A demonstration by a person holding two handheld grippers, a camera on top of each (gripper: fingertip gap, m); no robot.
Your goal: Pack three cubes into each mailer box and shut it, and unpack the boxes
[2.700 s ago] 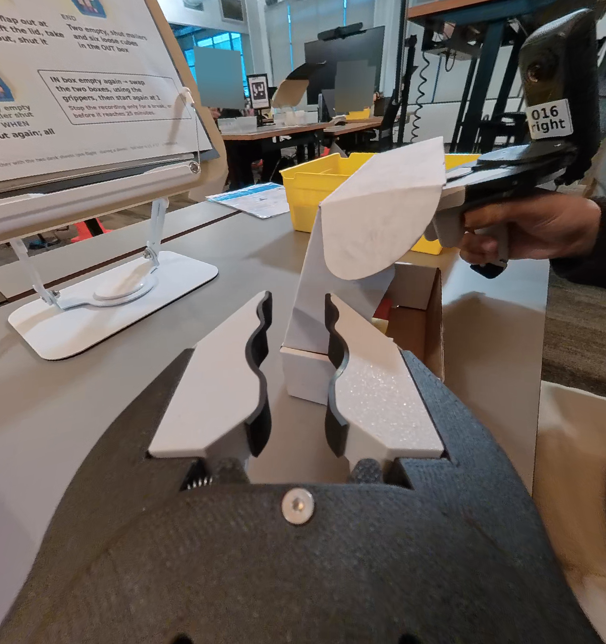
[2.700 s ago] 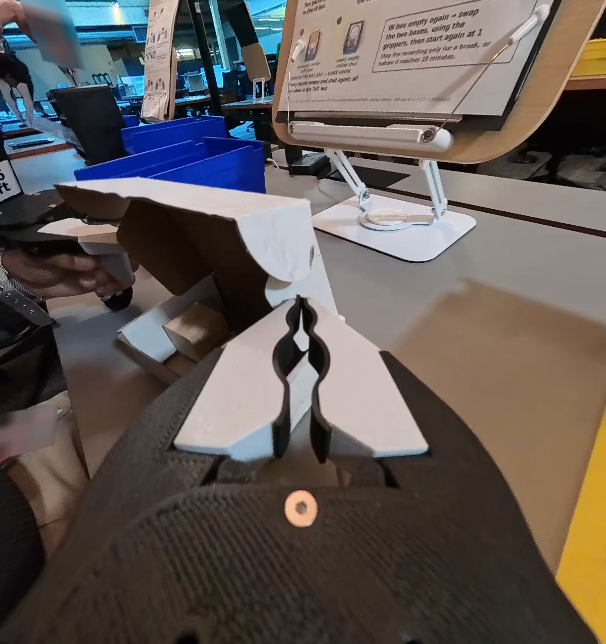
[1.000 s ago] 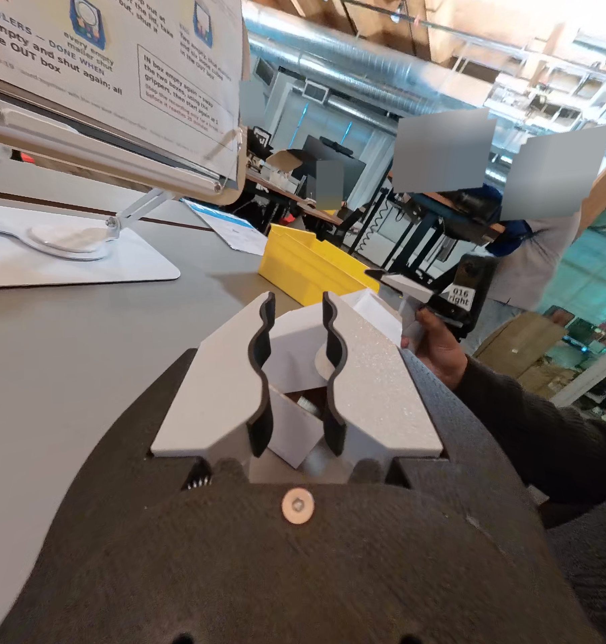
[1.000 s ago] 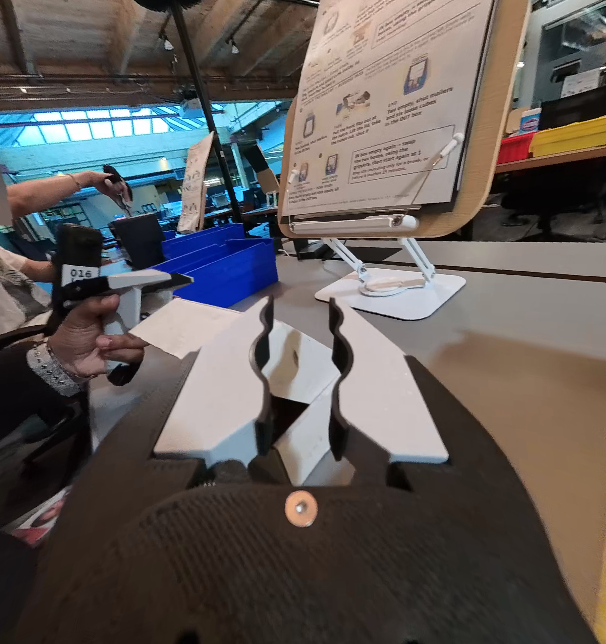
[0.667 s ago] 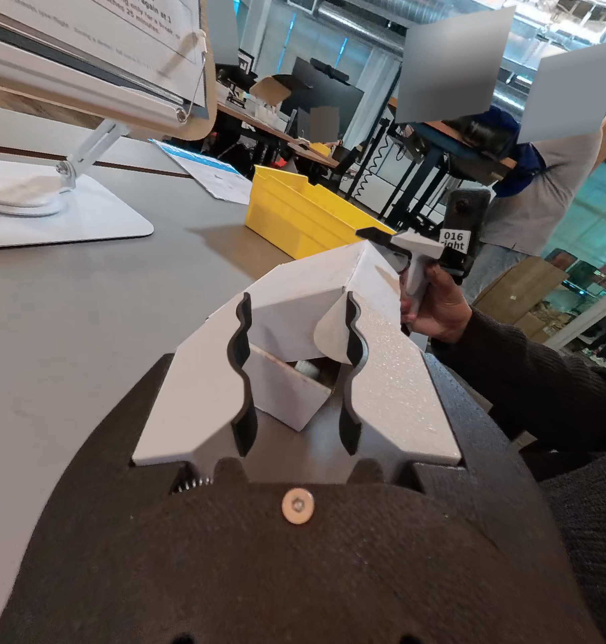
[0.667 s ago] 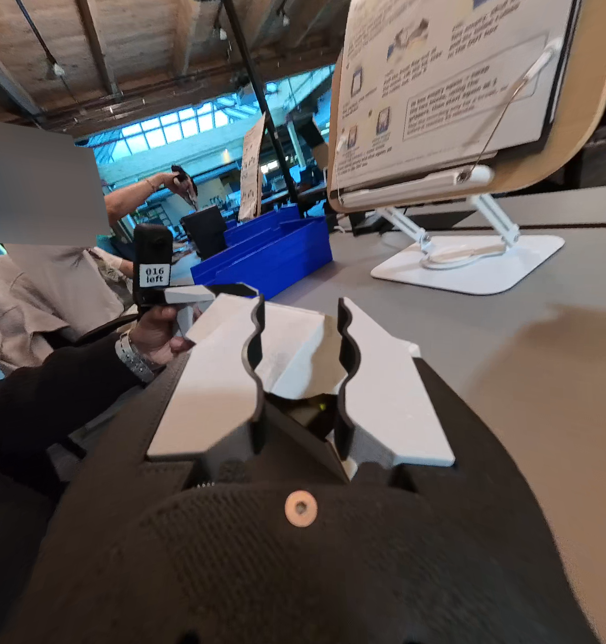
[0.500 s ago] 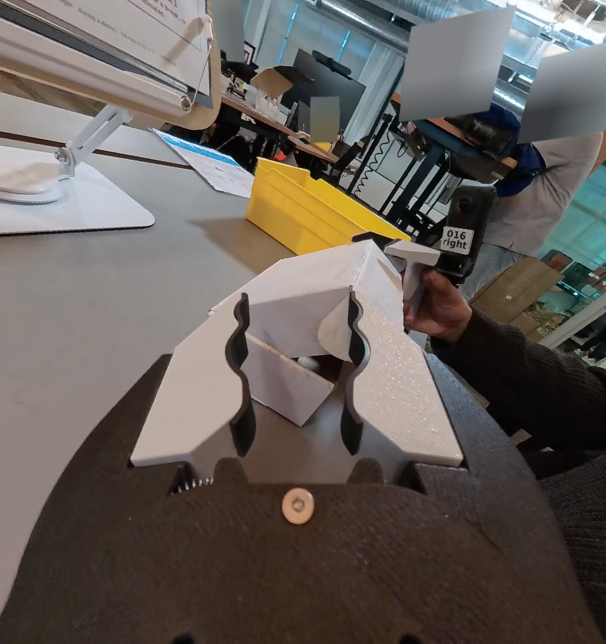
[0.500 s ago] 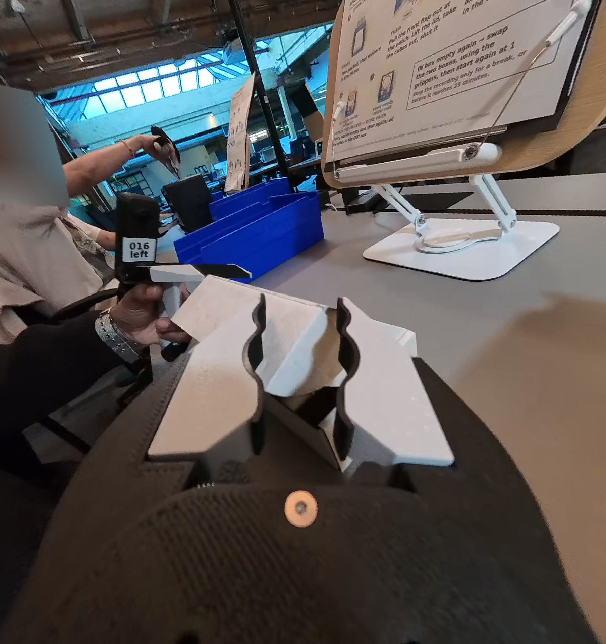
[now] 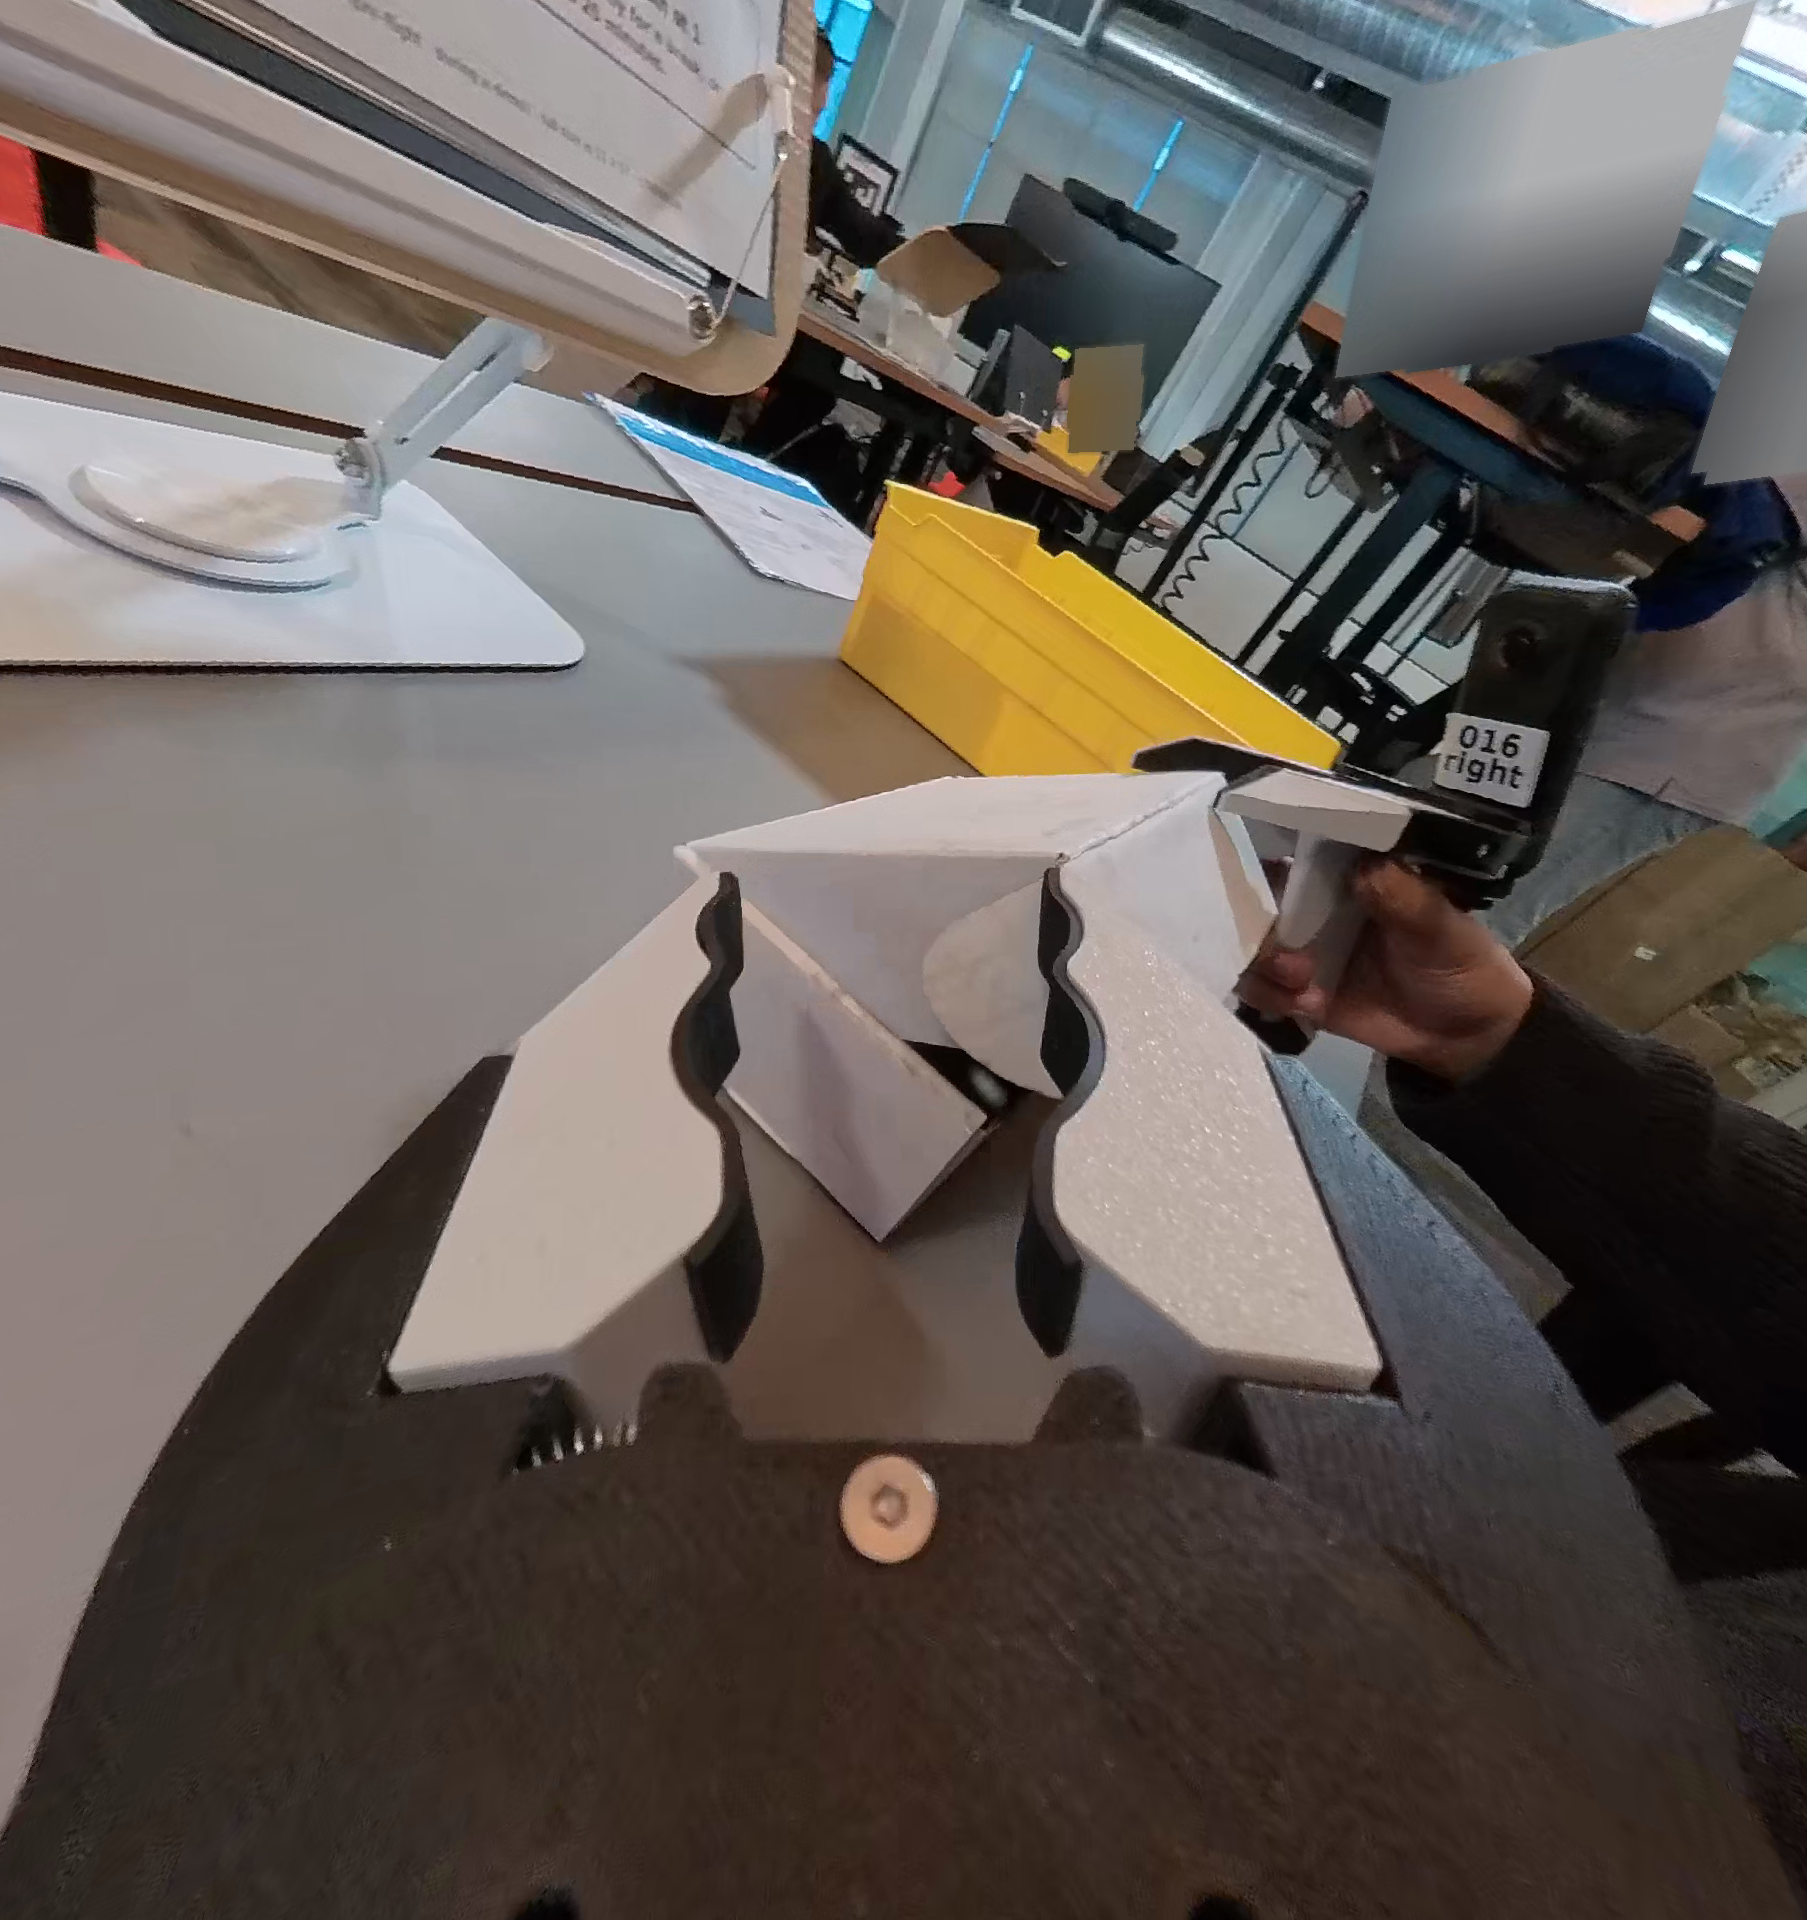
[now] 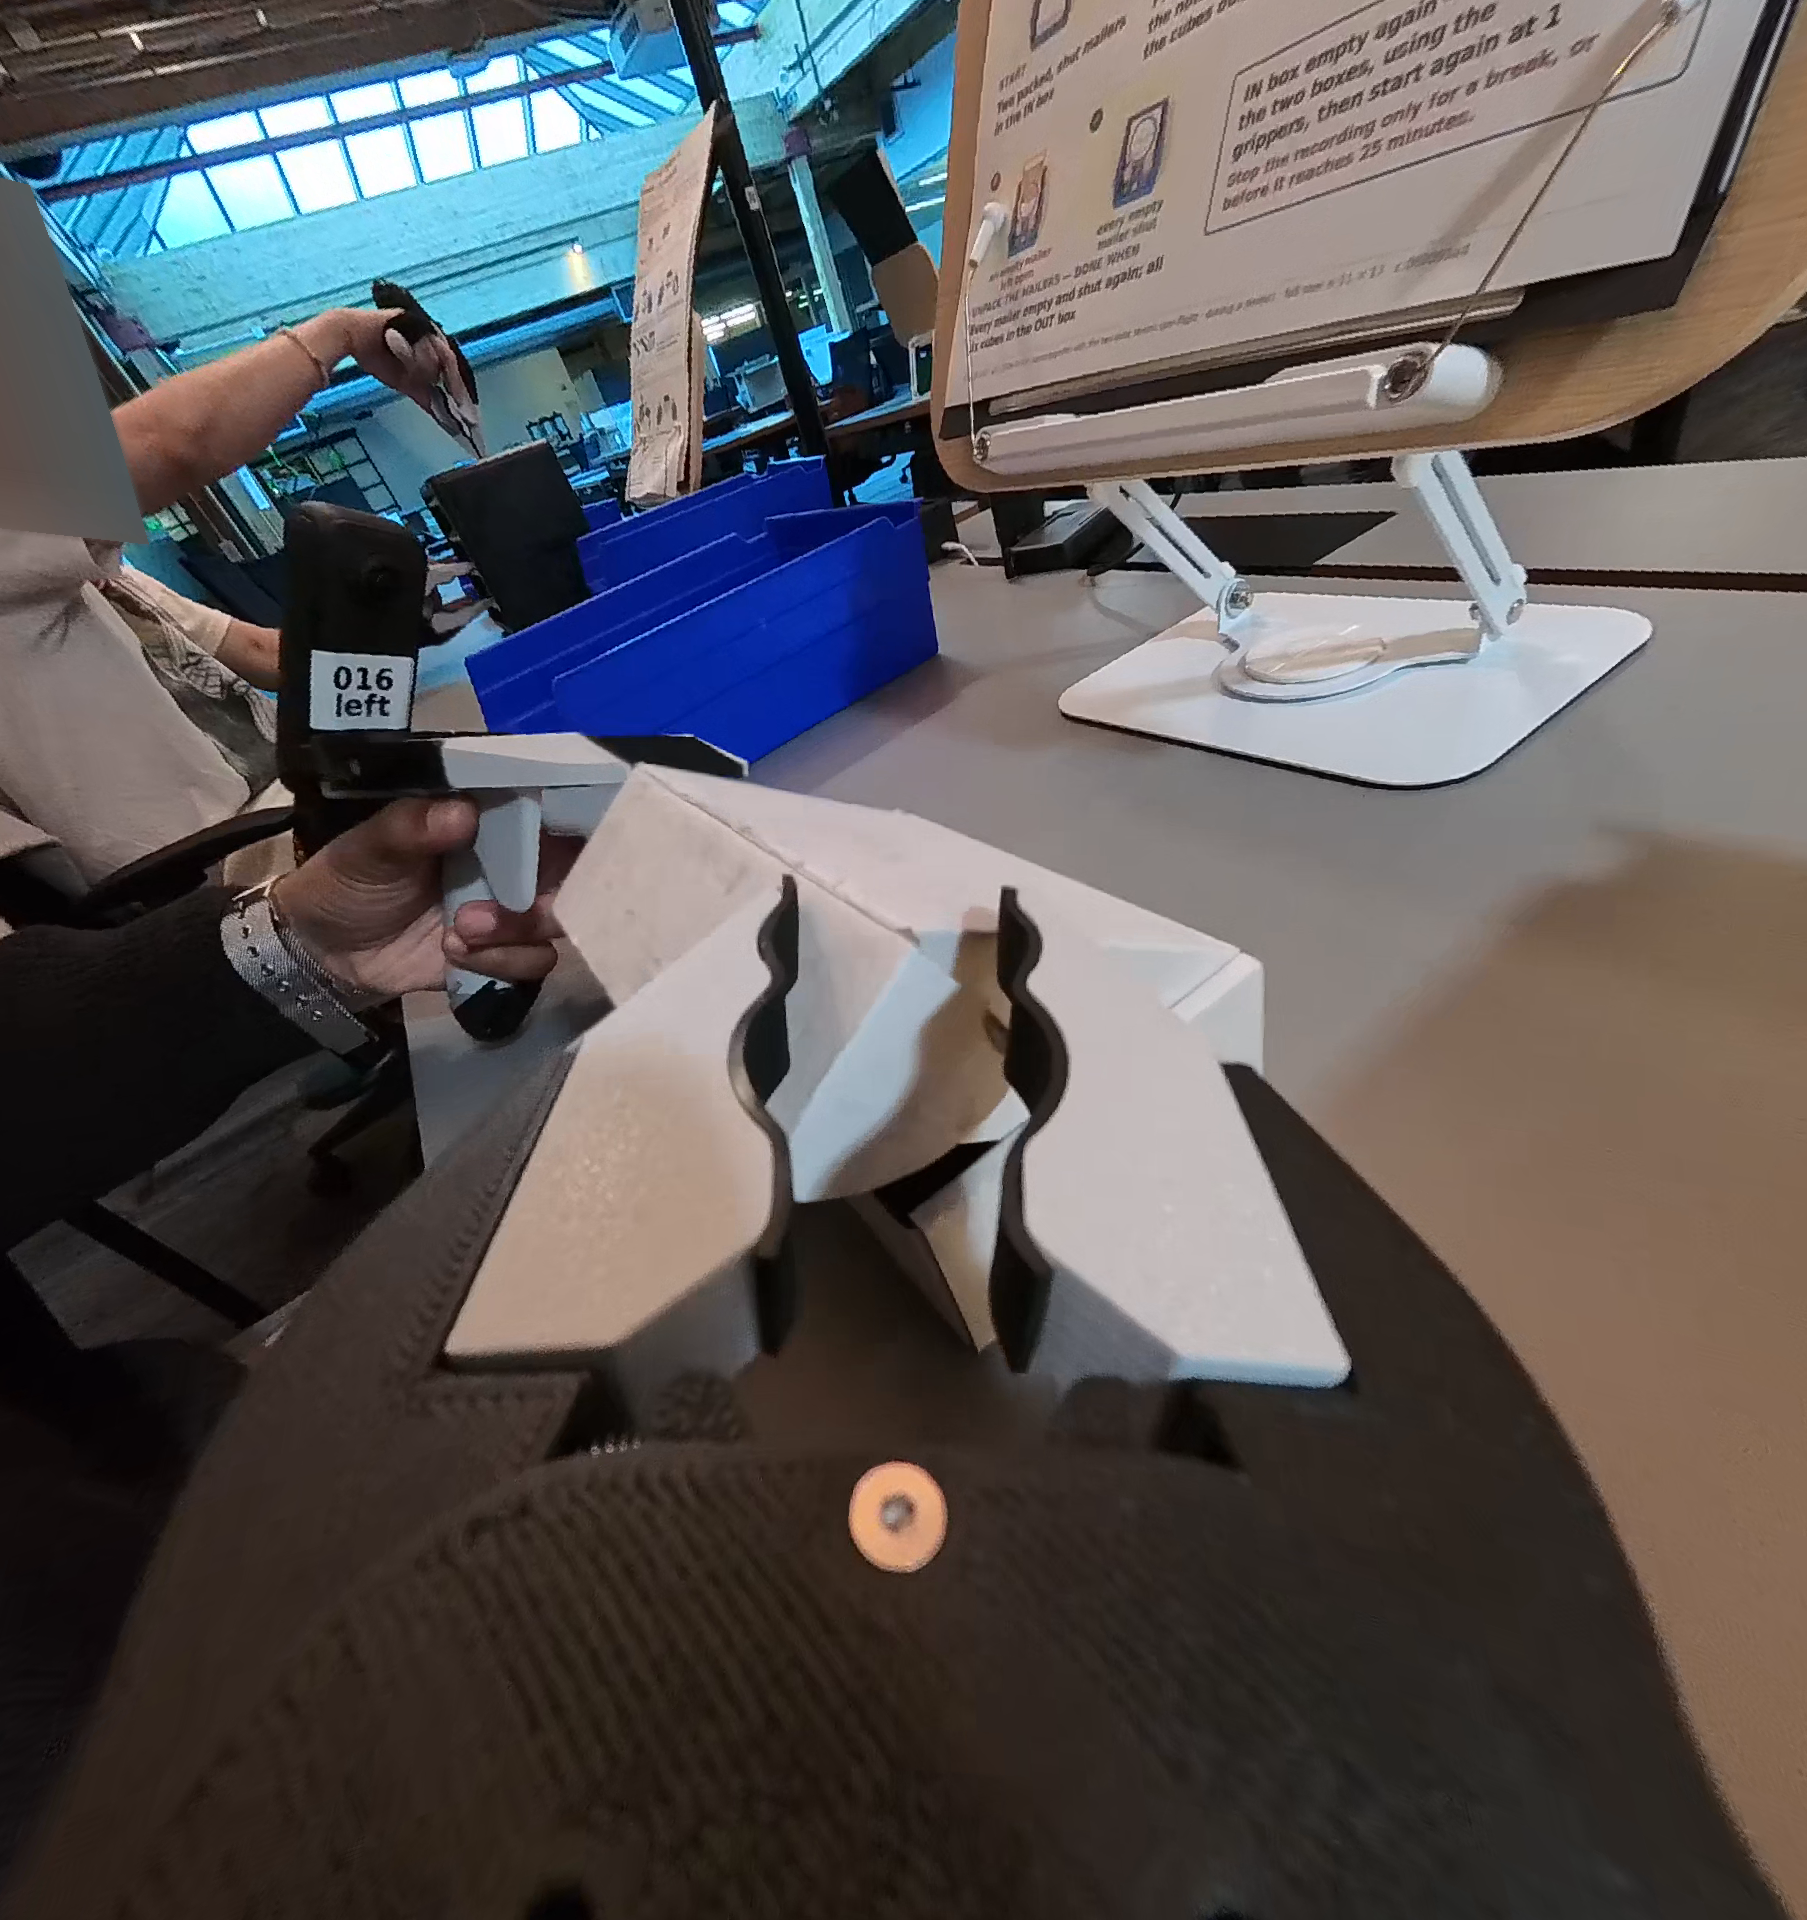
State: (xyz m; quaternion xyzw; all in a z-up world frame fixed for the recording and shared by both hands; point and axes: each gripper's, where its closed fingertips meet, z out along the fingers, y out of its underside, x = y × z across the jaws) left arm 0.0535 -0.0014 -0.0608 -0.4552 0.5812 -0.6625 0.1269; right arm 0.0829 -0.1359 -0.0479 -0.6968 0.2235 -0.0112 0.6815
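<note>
Left gripper (image 9: 883, 997) and right gripper (image 10: 894, 1023): jaws apart on both, flanking opposite ends of the white mailer box (image 9: 940, 883) on the grey counter (image 9: 255, 883). Lid (image 10: 878, 883) tented half-down, side flaps untucked; closing unfinished, contents hidden. Long axis runs gripper to gripper; beyond, yellow bin (image 9: 1034, 655) and blue bins (image 10: 733, 634).

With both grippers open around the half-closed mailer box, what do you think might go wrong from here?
1. The mailer box lid is raised and gapped; neither the left gripper nor the right gripper clamps it, so it may spring open.
2. The rounded side flap hangs outside the box wall and could crumple instead of tucking in.
</note>
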